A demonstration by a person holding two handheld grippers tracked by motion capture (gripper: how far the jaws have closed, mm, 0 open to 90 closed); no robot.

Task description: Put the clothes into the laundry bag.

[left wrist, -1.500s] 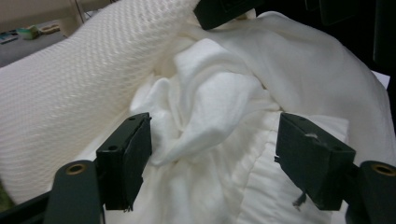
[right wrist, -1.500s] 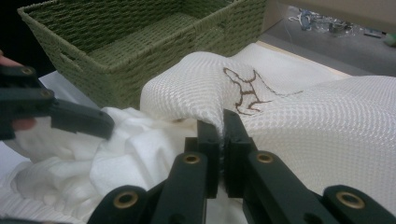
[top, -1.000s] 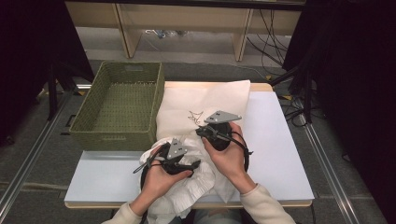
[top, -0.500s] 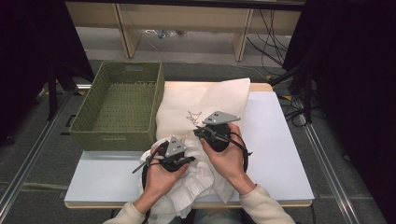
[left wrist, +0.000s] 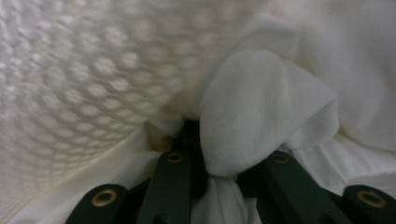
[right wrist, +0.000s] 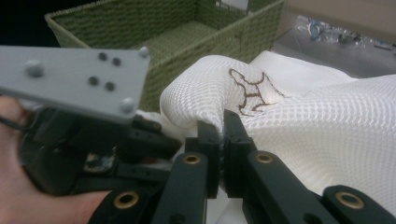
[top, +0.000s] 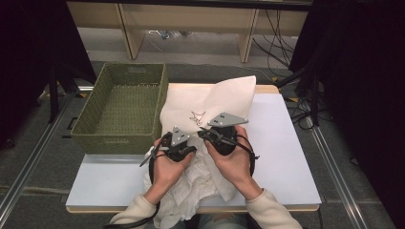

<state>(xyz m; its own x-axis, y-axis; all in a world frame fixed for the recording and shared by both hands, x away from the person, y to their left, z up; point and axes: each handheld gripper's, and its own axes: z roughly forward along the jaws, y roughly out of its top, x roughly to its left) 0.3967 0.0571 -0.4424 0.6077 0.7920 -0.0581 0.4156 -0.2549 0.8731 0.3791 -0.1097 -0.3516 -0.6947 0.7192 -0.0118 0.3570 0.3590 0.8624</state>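
High view: the cream mesh bag [top: 210,102] is lying across the middle of the white table [top: 286,157], its far end reaching the table's back edge and a small brown line drawing [top: 196,116] showing on its upper face. White crumpled cloth [top: 188,188] is spilling from its near end toward you. Your right gripper [right wrist: 219,133] is pinching a fold of the honeycomb mesh between clenched jaws. Your left gripper [left wrist: 205,158] is gripping a soft fold of the white cloth. Just left of the bag, the green woven basket [top: 88,129] is sitting open.
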